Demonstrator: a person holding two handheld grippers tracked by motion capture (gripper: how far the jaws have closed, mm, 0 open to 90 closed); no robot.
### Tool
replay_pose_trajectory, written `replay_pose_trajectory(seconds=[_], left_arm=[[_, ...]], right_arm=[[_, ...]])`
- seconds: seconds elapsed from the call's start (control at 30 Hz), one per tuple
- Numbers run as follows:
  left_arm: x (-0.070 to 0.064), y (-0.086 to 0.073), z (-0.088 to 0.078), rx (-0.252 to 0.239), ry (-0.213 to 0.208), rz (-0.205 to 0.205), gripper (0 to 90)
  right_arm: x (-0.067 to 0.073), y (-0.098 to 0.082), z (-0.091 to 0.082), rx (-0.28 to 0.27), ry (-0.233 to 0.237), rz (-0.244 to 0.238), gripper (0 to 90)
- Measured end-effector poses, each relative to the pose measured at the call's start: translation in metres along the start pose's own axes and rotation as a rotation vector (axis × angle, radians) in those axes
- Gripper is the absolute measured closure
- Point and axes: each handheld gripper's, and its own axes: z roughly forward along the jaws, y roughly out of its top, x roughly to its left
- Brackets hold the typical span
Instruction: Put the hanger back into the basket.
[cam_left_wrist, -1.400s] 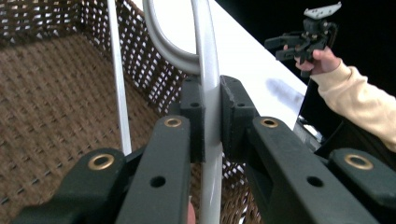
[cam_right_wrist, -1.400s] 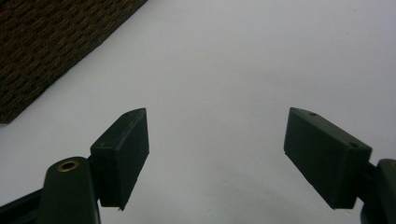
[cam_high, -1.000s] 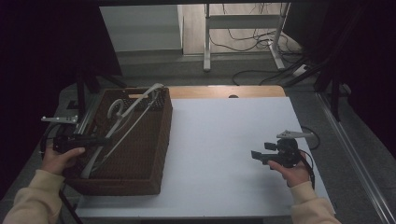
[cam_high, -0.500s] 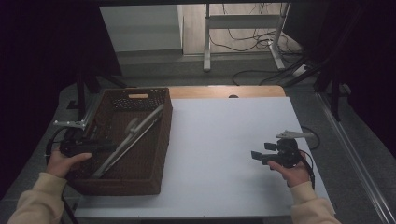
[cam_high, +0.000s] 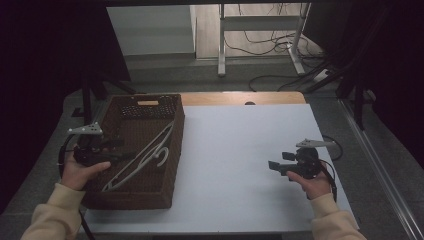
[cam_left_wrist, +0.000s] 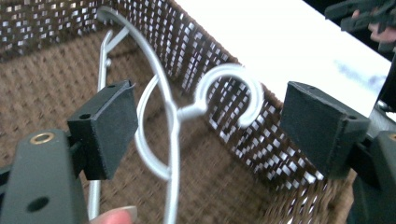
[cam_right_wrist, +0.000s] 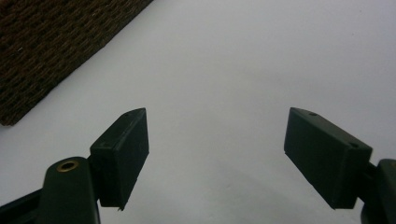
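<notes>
A white hanger (cam_high: 145, 157) lies diagonally inside a brown wicker basket (cam_high: 176, 145) at the table's left. My left gripper (cam_high: 122, 150) hovers inside the basket just above it, open. In the left gripper view the hanger (cam_left_wrist: 173, 154) and its hook run up between the wide-apart jaws, touching neither pad, and the basket wall (cam_left_wrist: 233, 154) stands behind. My right gripper (cam_high: 280, 161) is held open above the white table (cam_high: 240, 150) at the right, pointing left. In its own view the right gripper (cam_right_wrist: 215, 149) has nothing between its fingers.
The basket's outer wall (cam_right_wrist: 46, 42) shows at the top left of the right gripper view, far from its jaws. Bare white table (cam_right_wrist: 233, 60) spreads between basket and right hand. A wooden strip (cam_high: 240, 98) runs along the table's far edge.
The hanger, held up at the basket a second ago, has dropped flat into it. My left gripper has let go of it and shifted slightly right. The right gripper has stayed put.
</notes>
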Motion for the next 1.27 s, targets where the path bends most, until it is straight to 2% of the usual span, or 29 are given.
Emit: replay_pose_trajectory(seconds=[0.07, 0.13, 0.2, 0.3, 0.37, 0.47, 0.57, 0.67, 0.8, 0.97, 1.27], left_arm=[[-0.009, 0.003, 0.005, 0.000, 0.027, 0.004, 18.9], [-0.018, 0.006, 0.010, 0.006, 0.053, 0.034, 18.7], [-0.027, 0.007, 0.015, 0.010, 0.060, 0.063, 18.4], [-0.041, 0.008, 0.023, 0.021, 0.054, 0.108, 18.2], [-0.052, 0.010, 0.028, 0.010, 0.037, 0.135, 18.1], [-0.064, 0.012, 0.034, -0.002, 0.020, 0.162, 17.9], [-0.072, 0.013, 0.041, 0.008, 0.024, 0.184, 17.8], [-0.076, 0.011, 0.046, 0.017, 0.012, 0.193, 17.8], [-0.082, 0.005, 0.046, 0.019, 0.026, 0.206, 17.7], [-0.086, -0.001, 0.046, 0.032, 0.031, 0.229, 17.6], [-0.080, -0.003, 0.045, 0.030, 0.030, 0.204, 17.4]], right_arm=[[0.000, 0.000, 0.003, 0.005, 0.010, -0.007, 22.0], [0.001, 0.001, 0.003, 0.009, 0.014, -0.021, 22.0], [0.002, 0.001, 0.003, 0.011, 0.016, -0.030, 21.8], [0.004, 0.000, -0.001, 0.002, 0.021, -0.039, 21.4], [0.004, 0.000, -0.003, -0.002, 0.022, -0.039, 21.2], [0.007, -0.001, -0.011, -0.015, 0.016, -0.049, 21.1], [0.010, -0.003, -0.015, -0.026, 0.015, -0.057, 20.9], [0.016, -0.007, -0.023, -0.036, -0.007, -0.090, 20.4], [0.020, -0.011, -0.034, -0.060, -0.022, -0.122, 20.1], [0.018, -0.013, -0.039, -0.072, -0.026, -0.123, 19.6], [0.014, -0.011, -0.036, -0.080, -0.019, -0.114, 19.5]])
